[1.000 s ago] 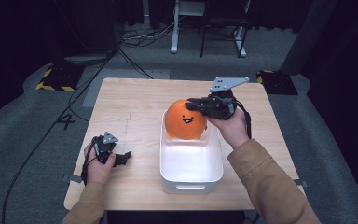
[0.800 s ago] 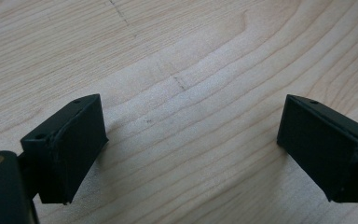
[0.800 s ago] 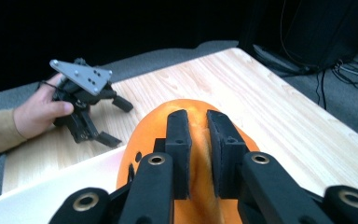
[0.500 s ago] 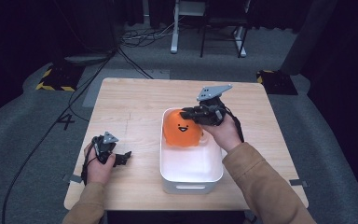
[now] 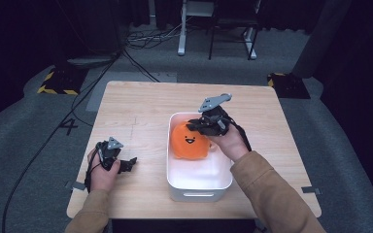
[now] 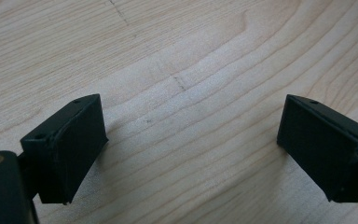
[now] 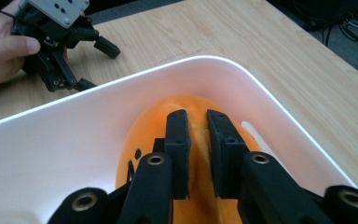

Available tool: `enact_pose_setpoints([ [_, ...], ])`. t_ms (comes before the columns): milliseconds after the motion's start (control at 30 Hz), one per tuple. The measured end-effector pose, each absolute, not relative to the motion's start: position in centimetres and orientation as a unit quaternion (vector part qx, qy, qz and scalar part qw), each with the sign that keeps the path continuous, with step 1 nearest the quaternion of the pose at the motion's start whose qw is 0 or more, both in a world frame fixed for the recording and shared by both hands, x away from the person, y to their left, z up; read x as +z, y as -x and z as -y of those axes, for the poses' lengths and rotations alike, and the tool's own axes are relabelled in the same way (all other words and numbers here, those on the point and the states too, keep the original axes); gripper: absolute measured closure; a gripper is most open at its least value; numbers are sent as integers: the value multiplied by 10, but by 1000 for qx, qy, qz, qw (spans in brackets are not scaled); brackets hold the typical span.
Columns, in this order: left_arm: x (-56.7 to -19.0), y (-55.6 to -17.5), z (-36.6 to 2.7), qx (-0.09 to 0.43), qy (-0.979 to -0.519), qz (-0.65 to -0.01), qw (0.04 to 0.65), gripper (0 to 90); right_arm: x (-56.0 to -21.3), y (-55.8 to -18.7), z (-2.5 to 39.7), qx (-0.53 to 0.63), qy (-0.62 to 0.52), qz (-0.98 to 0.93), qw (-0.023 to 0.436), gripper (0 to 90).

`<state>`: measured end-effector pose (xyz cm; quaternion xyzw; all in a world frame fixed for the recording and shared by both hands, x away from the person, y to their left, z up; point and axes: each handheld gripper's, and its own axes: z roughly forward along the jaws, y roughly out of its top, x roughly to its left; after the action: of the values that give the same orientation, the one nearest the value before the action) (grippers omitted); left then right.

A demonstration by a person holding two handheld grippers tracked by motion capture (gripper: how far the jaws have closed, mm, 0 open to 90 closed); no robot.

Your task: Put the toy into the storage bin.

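The right tool (image 7: 196, 122) pinches a fold of the soft orange plush toy with a smiling face (image 5: 190, 141) — it sits inside the white rectangular plastic tub (image 5: 196, 191). The left tool (image 6: 191, 149) rests spread on the pale wooden counter (image 5: 136, 109).

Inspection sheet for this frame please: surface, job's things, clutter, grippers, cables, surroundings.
Surface: wooden table, bare around the work.
Job's things: orange plush toy with a face, inside the white bin.
Clutter: nothing seen.
Grippers: right gripper pinching a fold of the toy; left gripper open, low over the table.
Cables: black cable across the floor on the left.
Surroundings: grey floor, yellow-black striped pad, white stand legs.
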<state>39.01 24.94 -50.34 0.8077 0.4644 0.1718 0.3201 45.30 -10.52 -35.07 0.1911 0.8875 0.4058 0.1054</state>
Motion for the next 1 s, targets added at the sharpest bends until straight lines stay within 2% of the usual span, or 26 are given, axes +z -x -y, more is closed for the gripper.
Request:
enact_pose_setpoints([
  [600,-503,-390,-249,172,-808,-465,320,82,-363,-457,104,367,-195,-905,93,770],
  [1000,-503,-390,-249,171,-808,-465,320,82,-367,-458,113,384,-212,-896,72,649],
])
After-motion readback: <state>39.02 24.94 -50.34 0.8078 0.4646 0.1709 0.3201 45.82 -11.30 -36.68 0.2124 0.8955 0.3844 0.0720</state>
